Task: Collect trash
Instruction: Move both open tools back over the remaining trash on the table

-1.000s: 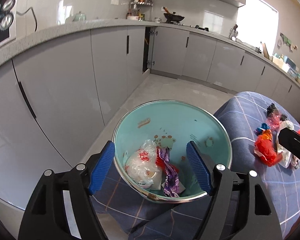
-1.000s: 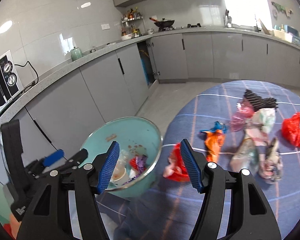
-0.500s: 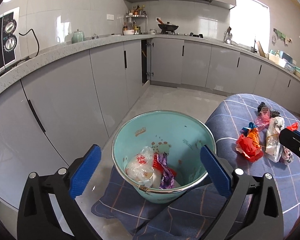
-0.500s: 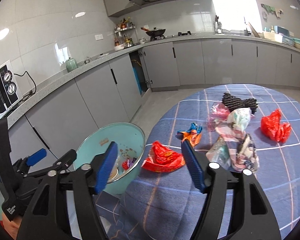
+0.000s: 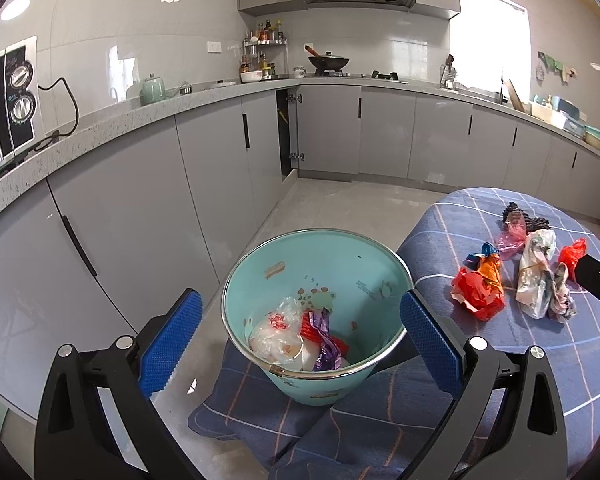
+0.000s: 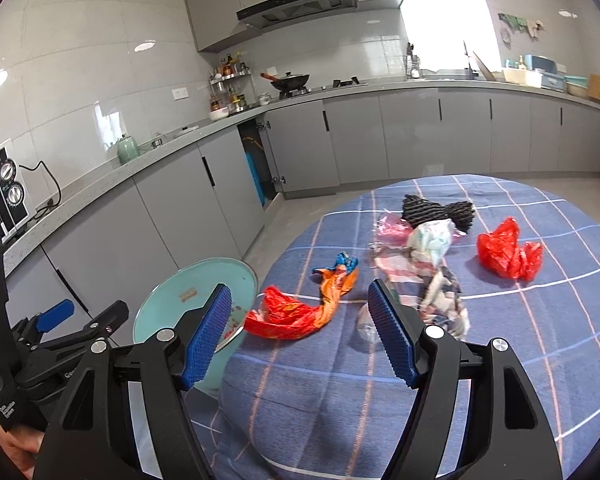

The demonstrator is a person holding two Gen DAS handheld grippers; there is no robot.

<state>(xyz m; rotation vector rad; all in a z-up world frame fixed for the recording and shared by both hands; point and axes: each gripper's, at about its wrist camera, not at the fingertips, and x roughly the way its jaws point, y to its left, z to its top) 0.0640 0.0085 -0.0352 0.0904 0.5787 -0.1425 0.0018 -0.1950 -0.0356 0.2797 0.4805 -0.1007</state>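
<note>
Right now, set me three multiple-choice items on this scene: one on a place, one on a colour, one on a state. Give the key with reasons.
1. Where does the bin stand?
A. on the counter
B. on the floor beside the table
C. on the table

2. What colour is the crumpled bag lying alone at the table's right side in the right wrist view?
A. red
B. green
C. white

3. How does the right hand-held gripper stand?
A. shut on a wrapper
B. shut on nothing
C. open and holding nothing

Key:
1 B: the bin sits low against the hanging tablecloth, below the tabletop.
2 A: the bag is bright red, apart from the other trash.
3 C: its blue pads are spread wide with only the table showing between them.
</note>
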